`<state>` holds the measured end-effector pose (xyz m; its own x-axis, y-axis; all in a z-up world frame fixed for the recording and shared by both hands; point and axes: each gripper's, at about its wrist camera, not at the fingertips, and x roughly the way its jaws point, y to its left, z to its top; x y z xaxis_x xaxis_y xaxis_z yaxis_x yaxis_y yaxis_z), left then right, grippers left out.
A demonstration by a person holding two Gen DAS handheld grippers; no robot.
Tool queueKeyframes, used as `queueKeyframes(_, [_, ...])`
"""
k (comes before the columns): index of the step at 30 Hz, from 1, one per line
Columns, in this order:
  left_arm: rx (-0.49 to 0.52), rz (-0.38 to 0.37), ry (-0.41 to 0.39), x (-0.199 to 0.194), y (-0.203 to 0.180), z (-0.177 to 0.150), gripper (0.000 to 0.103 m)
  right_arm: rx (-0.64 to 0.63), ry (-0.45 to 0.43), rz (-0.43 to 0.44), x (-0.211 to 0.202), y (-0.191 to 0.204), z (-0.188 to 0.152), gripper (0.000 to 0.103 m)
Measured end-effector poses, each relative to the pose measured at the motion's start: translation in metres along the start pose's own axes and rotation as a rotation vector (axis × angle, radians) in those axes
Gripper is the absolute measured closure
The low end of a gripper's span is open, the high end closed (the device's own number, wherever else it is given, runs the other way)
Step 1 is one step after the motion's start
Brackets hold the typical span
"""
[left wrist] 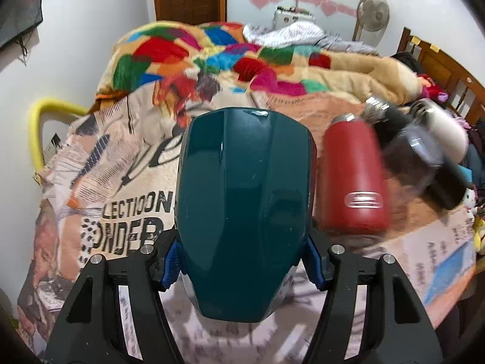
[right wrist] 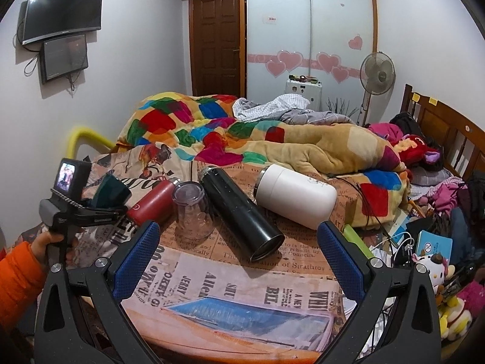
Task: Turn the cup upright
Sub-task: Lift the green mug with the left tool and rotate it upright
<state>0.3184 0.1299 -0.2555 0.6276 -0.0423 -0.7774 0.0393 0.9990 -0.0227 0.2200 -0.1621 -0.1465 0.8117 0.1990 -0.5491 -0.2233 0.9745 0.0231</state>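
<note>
Blue-padded fingers (left wrist: 173,265) of the left gripper (left wrist: 244,268) are clamping the dark teal cup (left wrist: 242,206), holding it just left of the red bottle (left wrist: 353,179). Right gripper (right wrist: 239,261) is hovering with fingers spread apart, nearer the camera than the black flask (right wrist: 241,212), gripping nothing.

— Where's your cup?
— Your dark teal cup (left wrist: 242,212) sits clamped between the left gripper's (left wrist: 244,261) blue pads, glossy and faceted, raised off the newsprint cloth.
— Upright?
— You can't tell from here.
</note>
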Motion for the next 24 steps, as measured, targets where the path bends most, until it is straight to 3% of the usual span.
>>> queueKeyframes(5, [0.089,0.008,-0.082,-0.057,-0.029,0.007,0.038,0.001,-0.02,0.009,-0.012,0.001,-0.001,0.0])
queueKeyframes(13, [0.165,-0.098,-0.152,-0.122,-0.095,0.009,0.038,0.005,-0.054,0.01,-0.032,-0.001,-0.004,0.0])
queueKeyframes(18, [0.194,-0.17,-0.139,-0.124,-0.142,0.001,0.038,0.014,-0.063,0.002,-0.042,-0.009,-0.009,0.0])
queueKeyframes(24, [0.193,-0.225,-0.055,-0.095,-0.186,-0.021,0.038,0.028,-0.046,-0.011,-0.043,-0.022,-0.02,0.0])
